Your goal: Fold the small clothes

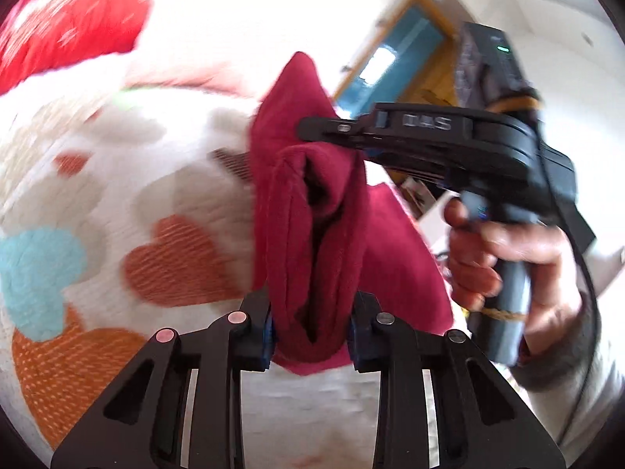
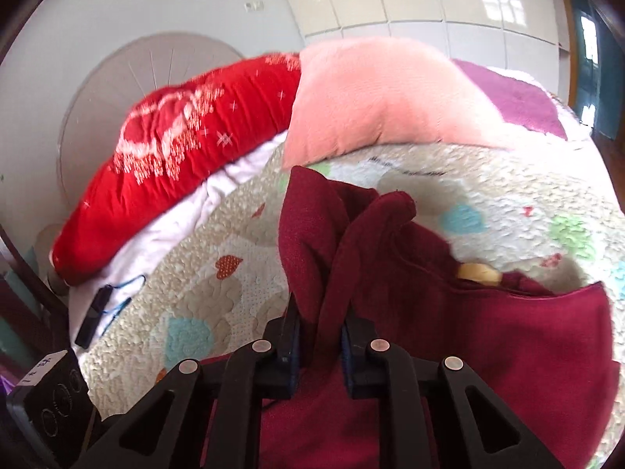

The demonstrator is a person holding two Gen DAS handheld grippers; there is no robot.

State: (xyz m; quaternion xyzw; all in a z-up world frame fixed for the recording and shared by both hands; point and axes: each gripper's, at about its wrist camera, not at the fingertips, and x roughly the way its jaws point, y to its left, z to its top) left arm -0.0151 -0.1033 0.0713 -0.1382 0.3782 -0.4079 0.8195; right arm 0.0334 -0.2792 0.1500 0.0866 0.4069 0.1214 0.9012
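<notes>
1. The left tongs (image 1: 310,336) are clamped on a bunched fold of the dark red garment (image 1: 312,234); cloth fills the gap between the two pads, so the grip looks secure.
2. The right tongs (image 2: 320,342) are likewise pinched together on another gathered edge of the same garment (image 2: 488,344), with fabric rising out between the fingers.
3. In the left wrist view the right tongs (image 1: 312,127) come in from the right, held by a hand (image 1: 504,250) in a grey sleeve, and bite the cloth at a higher, farther point than the left pair.
4. Two separate holds probably serve to lift and spread the piece so that it can hang or be drawn flat before a fold is made.
5. The garment hangs over the bed, above a quilt with hearts (image 2: 234,273); its larger part sags to the near right in the right wrist view, and I cannot tell whether that part touches the quilt.
6. Far off on the bed lie a red pillow (image 2: 175,156) and a pink cushion (image 2: 383,97), well apart from the work.
7. A small black device with a blue cord (image 2: 95,314) lies on the white sheet at the near left, clear of the cloth.
8. The fold itself seems not yet begun; the cloth is crumpled and needs straightening first.
</notes>
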